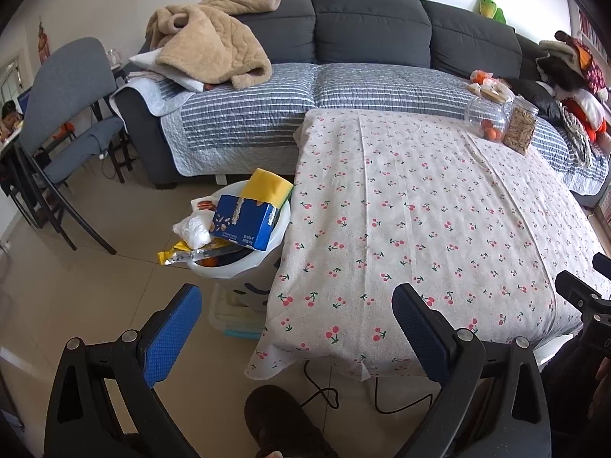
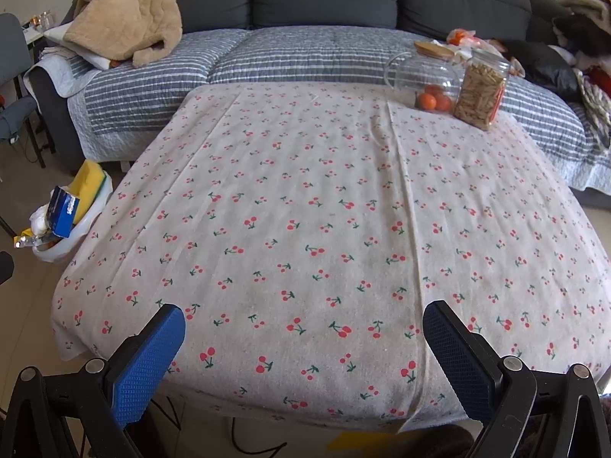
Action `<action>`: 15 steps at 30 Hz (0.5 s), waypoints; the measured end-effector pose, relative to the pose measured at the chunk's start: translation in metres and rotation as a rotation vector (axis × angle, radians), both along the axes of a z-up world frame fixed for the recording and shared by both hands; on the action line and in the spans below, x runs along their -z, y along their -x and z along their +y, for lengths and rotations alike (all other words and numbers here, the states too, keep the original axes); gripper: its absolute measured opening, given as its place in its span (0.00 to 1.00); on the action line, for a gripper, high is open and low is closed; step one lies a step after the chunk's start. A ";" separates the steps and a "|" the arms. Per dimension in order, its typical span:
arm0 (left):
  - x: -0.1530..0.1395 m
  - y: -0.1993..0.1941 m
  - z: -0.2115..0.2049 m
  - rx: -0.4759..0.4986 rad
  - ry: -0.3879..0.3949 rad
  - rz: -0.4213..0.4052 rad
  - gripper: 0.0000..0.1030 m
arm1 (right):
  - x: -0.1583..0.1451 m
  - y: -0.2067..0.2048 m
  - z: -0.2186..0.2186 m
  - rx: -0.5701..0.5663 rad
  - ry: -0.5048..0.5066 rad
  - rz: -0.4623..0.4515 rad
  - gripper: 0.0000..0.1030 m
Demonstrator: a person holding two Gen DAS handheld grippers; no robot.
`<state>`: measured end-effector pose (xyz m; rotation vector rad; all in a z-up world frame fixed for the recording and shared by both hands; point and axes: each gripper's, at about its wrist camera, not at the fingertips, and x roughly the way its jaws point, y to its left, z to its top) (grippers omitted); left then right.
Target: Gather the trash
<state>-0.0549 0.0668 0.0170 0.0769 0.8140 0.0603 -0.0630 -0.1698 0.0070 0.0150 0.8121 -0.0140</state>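
While the grey chair (image 1: 65,114) is standing at the far left of the left wrist view, the white trash bin (image 1: 244,263) is sitting on the floor left of centre, just beside the bench's left edge. It is overflowing: a blue carton (image 1: 244,225) is lying tilted across its rim, a yellow sponge (image 1: 267,187) is leaning behind the carton, a crumpled white wrapper (image 1: 193,231) is resting at its left, and a foil packet (image 1: 187,255) is poking out over the lower left lip. At the bottom of that frame the left tool (image 1: 296,305) is hanging wide open and holding nothing, its blue pads spread above the floor and the bench's corner. In the right wrist view the cherry-print cloth (image 2: 324,210) is covering the bench across the middle, and the right tool (image 2: 303,324) is gaping equally wide and empty over its near edge. Toward the upper right, a glass jar of oranges (image 2: 427,84) is touching a jar of biscuit sticks (image 2: 479,93).
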 end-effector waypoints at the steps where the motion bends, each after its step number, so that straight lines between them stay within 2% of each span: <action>1: 0.000 0.000 0.000 0.000 -0.002 -0.001 0.98 | 0.000 0.000 0.000 0.000 0.000 0.000 0.99; 15: -0.004 -0.004 0.002 0.020 0.014 0.012 0.98 | -0.001 -0.001 -0.003 0.013 -0.004 -0.001 0.99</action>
